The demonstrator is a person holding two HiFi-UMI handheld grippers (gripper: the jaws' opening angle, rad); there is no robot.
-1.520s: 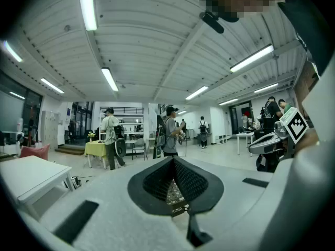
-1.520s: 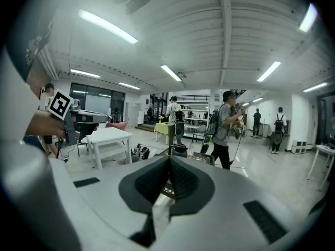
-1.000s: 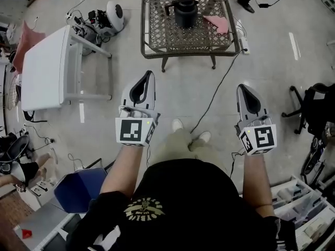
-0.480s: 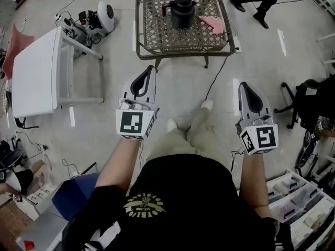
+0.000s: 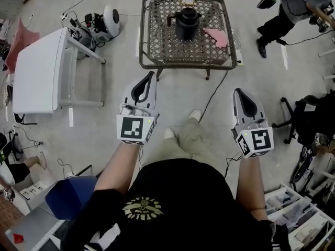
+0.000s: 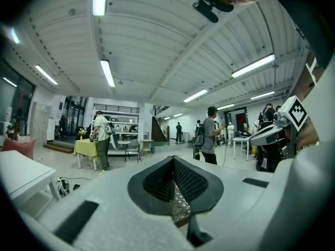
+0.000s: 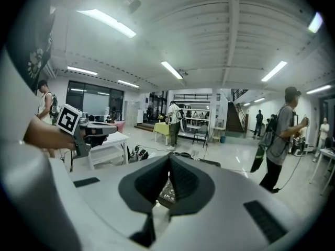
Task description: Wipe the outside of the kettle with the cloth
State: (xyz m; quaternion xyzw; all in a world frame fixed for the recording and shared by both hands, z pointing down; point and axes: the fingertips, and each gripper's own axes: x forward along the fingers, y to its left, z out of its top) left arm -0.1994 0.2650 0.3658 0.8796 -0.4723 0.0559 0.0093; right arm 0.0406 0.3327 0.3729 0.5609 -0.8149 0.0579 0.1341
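A black kettle (image 5: 187, 20) stands on a brown lattice table (image 5: 157, 48) at the top of the head view. A pink cloth (image 5: 216, 36) lies on that table to the kettle's right. My left gripper (image 5: 151, 74) is held over the floor short of the table, jaws shut and empty. My right gripper (image 5: 236, 91) hangs further right and a little lower in the picture, also shut on nothing. In the left gripper view the left gripper (image 6: 172, 159) shows its tips touching, with lattice visible below them. The right gripper (image 7: 168, 158) looks the same in its own view.
A white table (image 5: 36, 72) stands at the left, with a white appliance and cables (image 5: 107, 17) behind it. A cable (image 5: 214, 95) runs across the floor from a power strip (image 5: 238, 43). A person (image 5: 293, 7) stands at the top right. An office chair (image 5: 314, 111) is at the right.
Both grippers have drifted a little while staying shut and empty. My feet have stepped forward. The person at the top right has come further into view.
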